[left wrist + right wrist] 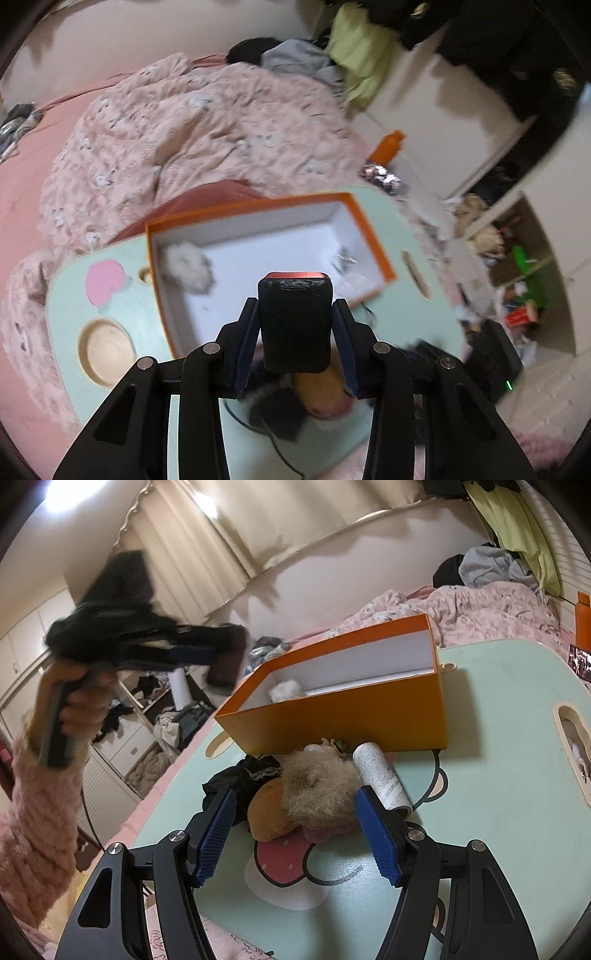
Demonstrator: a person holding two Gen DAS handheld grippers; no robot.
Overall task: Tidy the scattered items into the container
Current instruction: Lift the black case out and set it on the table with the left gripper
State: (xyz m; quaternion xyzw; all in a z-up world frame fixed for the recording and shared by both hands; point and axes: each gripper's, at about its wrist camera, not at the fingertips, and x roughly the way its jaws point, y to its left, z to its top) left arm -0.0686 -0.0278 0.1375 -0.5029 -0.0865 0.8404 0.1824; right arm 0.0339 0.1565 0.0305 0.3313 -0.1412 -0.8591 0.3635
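box: orange box point(373, 236), white inside, sitting open-topped on the mint table point(66, 295). It's the drop spot, and from the left gripper point(295, 328) it lies at about 12 o'clock, just past the fingertips.
box long axis: in the left view it runs roughly 9 to 3 o'clock, tilted a bit up on the right.
held thing: black block point(294, 325) with a red strip on its far edge, upright between the left pads, long side pointing along the fingers toward the box.
left gripper: closed down snug on the block, both blue pads look pressed on its sides, and it's up off the table.
right gripper: the right gripper point(299, 830) is about half open with nothing in it; the pile sits just ahead of it at 12 o'clock.
nearer hand: I'd say left, since it already has an item and the box opening is right below-ahead. Right is parked by the pile.
already in box: one white fluffy thing point(188, 267) at the 9 o'clock end, plus something small and shiny point(343, 260) near 3 o'clock, too blurry to name.
still out: one beige pompom point(319, 794), one tan plush point(269, 816) touching it, one lint roller point(382, 779) just beside at 2 o'clock, one black cloth point(240, 779) at 10 o'clock.
count: grippers two, boxes one, loose items on table four-ish.
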